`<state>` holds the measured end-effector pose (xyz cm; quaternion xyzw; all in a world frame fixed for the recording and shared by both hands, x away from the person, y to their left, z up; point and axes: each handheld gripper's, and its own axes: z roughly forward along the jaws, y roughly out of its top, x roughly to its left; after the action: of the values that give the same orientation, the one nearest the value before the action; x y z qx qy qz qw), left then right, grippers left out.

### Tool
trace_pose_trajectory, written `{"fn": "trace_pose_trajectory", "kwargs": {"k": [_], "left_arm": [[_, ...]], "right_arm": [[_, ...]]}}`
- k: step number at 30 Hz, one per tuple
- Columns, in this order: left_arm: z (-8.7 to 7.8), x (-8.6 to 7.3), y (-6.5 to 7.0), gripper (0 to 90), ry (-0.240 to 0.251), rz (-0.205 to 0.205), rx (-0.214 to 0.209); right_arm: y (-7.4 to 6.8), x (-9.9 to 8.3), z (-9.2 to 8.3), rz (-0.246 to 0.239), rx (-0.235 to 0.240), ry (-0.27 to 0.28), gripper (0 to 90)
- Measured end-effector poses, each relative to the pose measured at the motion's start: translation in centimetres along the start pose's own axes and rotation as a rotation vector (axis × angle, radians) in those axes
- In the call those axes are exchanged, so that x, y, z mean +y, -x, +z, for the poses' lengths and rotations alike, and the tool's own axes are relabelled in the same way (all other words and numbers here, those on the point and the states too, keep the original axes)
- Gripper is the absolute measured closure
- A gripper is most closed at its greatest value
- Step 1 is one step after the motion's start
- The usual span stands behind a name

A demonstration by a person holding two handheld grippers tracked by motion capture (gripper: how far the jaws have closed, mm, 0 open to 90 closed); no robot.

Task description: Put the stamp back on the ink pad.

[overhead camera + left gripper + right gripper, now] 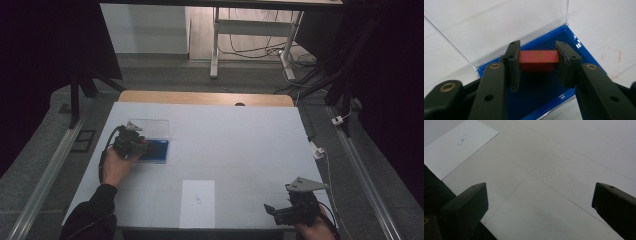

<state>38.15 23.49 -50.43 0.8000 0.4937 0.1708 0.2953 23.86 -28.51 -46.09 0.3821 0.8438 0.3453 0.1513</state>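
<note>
A small red block (538, 60) with a gold character on its top face sits between the pads of my left gripper (539, 61), which is shut on it just above the blue lining of an open case (574, 42). The case's clear lid (499, 22) stands raised behind it. In the high view my left gripper (145, 145) reaches over the blue case (159, 151) at the table's left. My right gripper (270, 209) rests near the front right edge of the table, and its jaws (539, 202) stand wide apart over bare white tabletop with nothing between them.
A white sheet of paper (198, 202) with a small printed mark lies at the front middle of the white table (240, 140); its corner (461, 145) appears in the right gripper view. Beyond the far wooden edge are table legs and cables on the floor.
</note>
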Motion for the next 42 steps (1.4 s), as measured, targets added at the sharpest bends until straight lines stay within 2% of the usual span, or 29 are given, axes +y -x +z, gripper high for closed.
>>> {"fn": "trace_pose_trajectory", "kwargs": {"k": [12,17,21,24,26,27,29,32,35,42], "left_arm": [[0.0,0.1,0.1,55.9,-0.007,0.0,0.013],[-0.9,0.2,0.5,38.9,0.041,-0.004,-0.005],[-1.9,0.2,1.0,26.8,0.099,-0.009,-0.06],[-2.2,-0.1,1.3,16.1,0.117,-0.005,-0.105],[-2.5,-0.1,1.5,11.4,0.121,-0.008,-0.115],[-2.6,-0.2,1.7,9.4,0.126,-0.01,-0.104],[-3.1,-0.2,1.9,7.5,0.136,-0.007,-0.094],[-3.6,-0.3,2.0,2.0,0.161,-0.026,-0.139],[-3.9,-0.5,2.2,0.0,0.161,-0.036,-0.176],[-5.0,-1.2,3.5,0.0,0.171,-0.019,-0.224]], "right_arm": [[0.0,0.0,0.0,-0.003,-0.002,0.0,0.8],[0.0,0.0,-0.1,-0.002,-0.001,0.005,0.8],[0.0,0.0,-0.1,0.0,0.0,0.008,0.8],[0.0,0.0,-0.1,0.0,-0.001,0.01,0.8],[0.0,0.0,-0.1,0.0,-0.001,0.01,0.8],[0.0,0.0,-0.1,-0.002,-0.002,0.01,0.8],[0.0,0.0,-0.1,-0.003,-0.002,0.011,0.8],[0.0,0.0,-0.1,-0.002,-0.001,0.012,0.8],[0.0,-0.1,-0.2,-0.003,0.001,0.015,0.8],[0.0,-0.1,-0.2,-0.003,0.002,0.016,0.8]]}}
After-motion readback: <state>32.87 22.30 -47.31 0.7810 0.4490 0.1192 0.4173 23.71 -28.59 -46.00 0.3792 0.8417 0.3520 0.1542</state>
